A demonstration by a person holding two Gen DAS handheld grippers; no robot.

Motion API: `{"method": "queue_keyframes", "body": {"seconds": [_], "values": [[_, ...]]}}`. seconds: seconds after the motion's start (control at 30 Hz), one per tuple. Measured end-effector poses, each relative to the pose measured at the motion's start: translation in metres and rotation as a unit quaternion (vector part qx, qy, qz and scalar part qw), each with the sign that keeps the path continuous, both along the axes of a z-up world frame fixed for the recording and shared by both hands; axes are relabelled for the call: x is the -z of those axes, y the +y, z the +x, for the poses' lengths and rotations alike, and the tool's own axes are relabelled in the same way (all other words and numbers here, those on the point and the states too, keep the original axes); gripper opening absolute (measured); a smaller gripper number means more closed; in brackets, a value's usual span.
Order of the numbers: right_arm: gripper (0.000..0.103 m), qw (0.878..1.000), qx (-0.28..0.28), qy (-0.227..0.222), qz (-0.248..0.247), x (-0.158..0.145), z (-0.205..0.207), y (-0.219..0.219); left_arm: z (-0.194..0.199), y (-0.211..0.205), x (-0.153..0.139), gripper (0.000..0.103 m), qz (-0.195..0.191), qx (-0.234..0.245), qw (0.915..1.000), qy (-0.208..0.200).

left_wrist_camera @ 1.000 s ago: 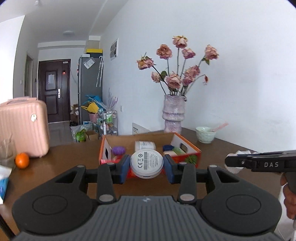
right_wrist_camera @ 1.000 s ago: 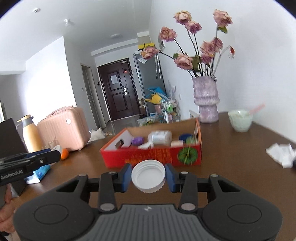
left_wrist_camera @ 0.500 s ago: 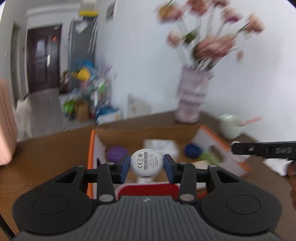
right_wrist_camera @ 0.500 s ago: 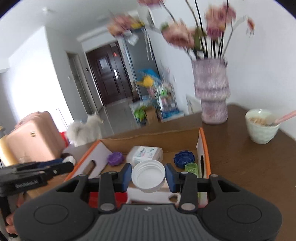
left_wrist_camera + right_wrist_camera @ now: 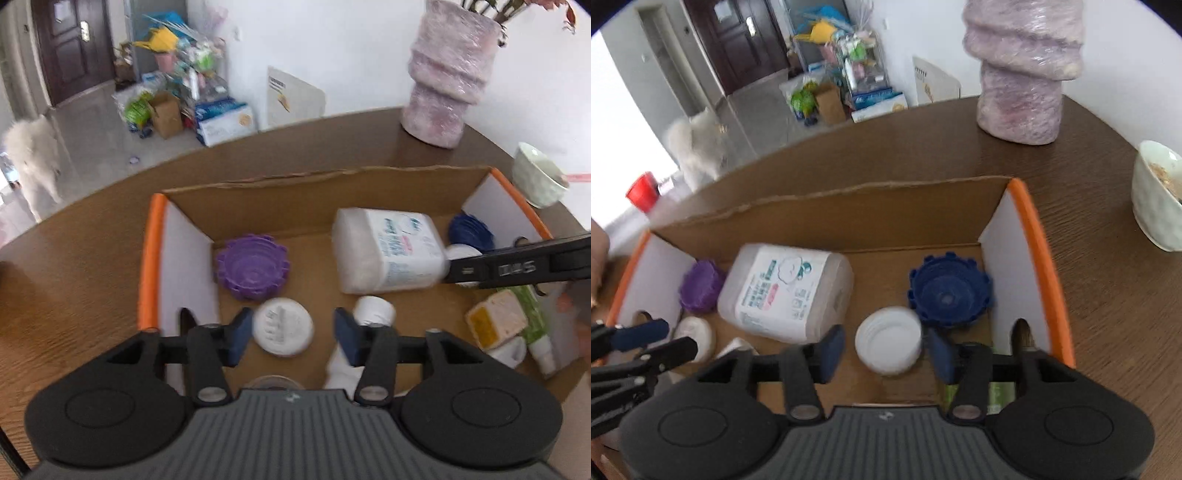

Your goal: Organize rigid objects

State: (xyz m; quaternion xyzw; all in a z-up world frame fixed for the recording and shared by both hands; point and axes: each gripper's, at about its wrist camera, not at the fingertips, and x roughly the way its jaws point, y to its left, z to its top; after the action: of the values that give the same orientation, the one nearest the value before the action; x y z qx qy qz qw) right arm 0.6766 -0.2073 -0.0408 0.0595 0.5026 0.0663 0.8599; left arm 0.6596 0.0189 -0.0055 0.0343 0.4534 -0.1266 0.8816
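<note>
Left wrist view: both grippers over the cardboard box (image 5: pixel 317 184), pointing down into it.
Box: orange-edged, on brown table (image 5: pixel 74 277).
White bottle (image 5: pixel 384 251): lies on side mid-box, long axis across box, cap toward right wall; label print too blurred to read.
Left gripper (image 5: pixel 291 332): jaws opening, white disc (image 5: pixel 282 326) between pads, near left wall; left pad touching or just clear, right pad apart; disc print unreadable.
Right gripper (image 5: pixel 886 349): jaws opening, white cap (image 5: pixel 888 339) between pads, gaps both sides, near right wall beside blue lid (image 5: pixel 949 291).
Writing: "DAS" on right gripper's side.
Next: judged, lift both straight up, clear of box.
</note>
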Motion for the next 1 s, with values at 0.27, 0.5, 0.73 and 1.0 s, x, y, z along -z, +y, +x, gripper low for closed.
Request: {"method": "queue_keyframes", "body": {"seconds": [0.27, 0.5, 0.73, 1.0], "values": [[0.068, 1.000, 0.000, -0.007, -0.004, -0.017, -0.019, 0.002, -0.005, 0.001, -0.012, 0.081, 0.013, -0.026, 0.9994, 0.019], [0.072, 0.999, 0.002, -0.051, 0.002, -0.066, -0.063, -0.008, -0.045, 0.009, -0.053, 0.087, 0.015, -0.045, 0.9987, -0.017], [0.081, 0.990, 0.008, -0.143, 0.001, -0.095, -0.138, -0.026, -0.122, 0.012, -0.079, 0.100, -0.013, -0.041, 0.9932, -0.108], [0.081, 0.975, 0.042, -0.216, 0.015, -0.076, -0.233, -0.033, -0.212, 0.002, -0.060, 0.100, -0.036, -0.039, 0.9806, -0.189]]}}
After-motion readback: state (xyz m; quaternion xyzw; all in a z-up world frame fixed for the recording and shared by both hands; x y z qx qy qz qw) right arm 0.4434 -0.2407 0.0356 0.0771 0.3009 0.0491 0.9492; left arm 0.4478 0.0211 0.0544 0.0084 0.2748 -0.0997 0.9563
